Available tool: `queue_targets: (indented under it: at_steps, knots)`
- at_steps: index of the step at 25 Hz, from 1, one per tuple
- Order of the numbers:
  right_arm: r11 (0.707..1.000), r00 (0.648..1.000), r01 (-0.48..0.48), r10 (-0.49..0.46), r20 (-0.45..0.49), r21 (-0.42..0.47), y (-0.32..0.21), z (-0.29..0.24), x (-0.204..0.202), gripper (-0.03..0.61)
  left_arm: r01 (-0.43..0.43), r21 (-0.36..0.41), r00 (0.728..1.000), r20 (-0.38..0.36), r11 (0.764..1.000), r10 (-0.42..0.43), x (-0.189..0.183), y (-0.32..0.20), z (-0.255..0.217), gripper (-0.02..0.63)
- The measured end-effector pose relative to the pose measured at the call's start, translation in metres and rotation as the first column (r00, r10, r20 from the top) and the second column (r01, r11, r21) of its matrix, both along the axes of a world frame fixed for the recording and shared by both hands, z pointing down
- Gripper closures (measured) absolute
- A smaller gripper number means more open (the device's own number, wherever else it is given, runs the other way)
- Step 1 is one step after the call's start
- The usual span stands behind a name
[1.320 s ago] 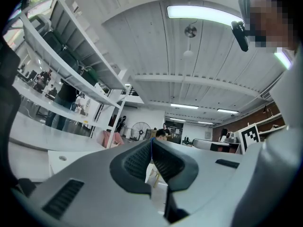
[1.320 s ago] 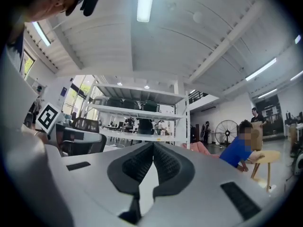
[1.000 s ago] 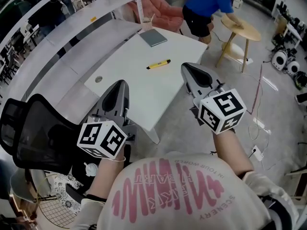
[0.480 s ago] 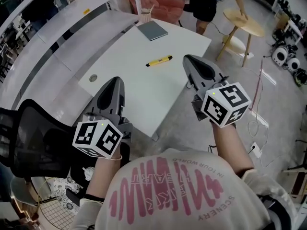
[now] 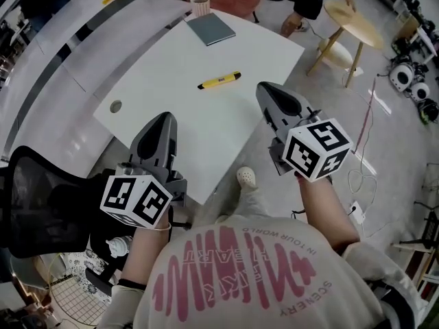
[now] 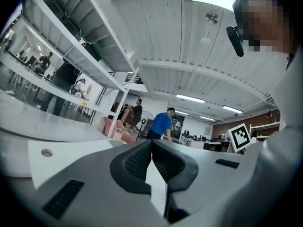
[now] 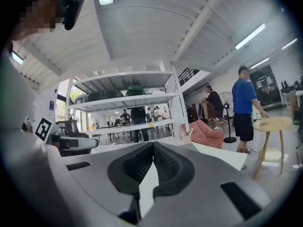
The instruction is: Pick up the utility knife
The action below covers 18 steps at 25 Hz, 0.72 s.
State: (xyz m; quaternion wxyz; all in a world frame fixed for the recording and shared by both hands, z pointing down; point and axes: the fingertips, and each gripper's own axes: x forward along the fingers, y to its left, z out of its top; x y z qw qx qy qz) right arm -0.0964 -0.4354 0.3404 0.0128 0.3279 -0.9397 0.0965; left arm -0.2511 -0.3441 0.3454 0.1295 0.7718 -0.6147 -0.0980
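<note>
A yellow and black utility knife (image 5: 219,80) lies on the white table (image 5: 164,74) in the head view, past the middle. My left gripper (image 5: 162,120) hangs over the table's near edge, short of the knife and to its left; its jaws meet at the tips with nothing between them. My right gripper (image 5: 269,93) is level with the table's right side, to the right of the knife and nearer to me, also shut and empty. Neither gripper view shows the knife; both look level across the room over the tabletop (image 6: 71,148) (image 7: 222,152).
A grey notebook (image 5: 211,28) and a cup of sticks (image 5: 200,5) sit at the table's far end, a round cable hole (image 5: 115,105) at its left. A black mesh chair (image 5: 48,204) stands at my left. A person (image 7: 245,109) leans on a round wooden stool (image 5: 355,25) behind the table.
The table and knife have come nearer in the head view. Both grippers have moved forward and lower toward the table, still shut.
</note>
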Motion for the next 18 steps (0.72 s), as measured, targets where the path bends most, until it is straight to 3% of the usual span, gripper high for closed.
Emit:
queue_targets:
  at_steps: [5,10,15,18]
  knots:
    - [0.996,0.998,0.063,-0.062,0.019,-0.058,-0.067,0.012,-0.015,0.563,0.052,-0.038,0.999,-0.005,0.998,-0.053,-0.008,-0.064,0.009,0.589]
    - [0.991,0.992,0.123,-0.123,0.006,-0.053,-0.135,0.005,-0.031,0.563,0.103,-0.031,0.995,-0.001,0.994,-0.103,-0.013,-0.121,-0.002,0.589]
    - [0.985,0.986,0.168,-0.169,-0.012,-0.027,-0.191,0.001,-0.048,0.563,0.190,-0.041,0.982,0.006,0.981,-0.190,-0.034,-0.154,-0.002,0.589]
    - [0.973,0.974,0.222,-0.224,-0.023,-0.056,-0.210,0.010,-0.064,0.563,0.226,-0.056,0.974,-0.020,0.973,-0.227,-0.046,-0.161,0.005,0.589]
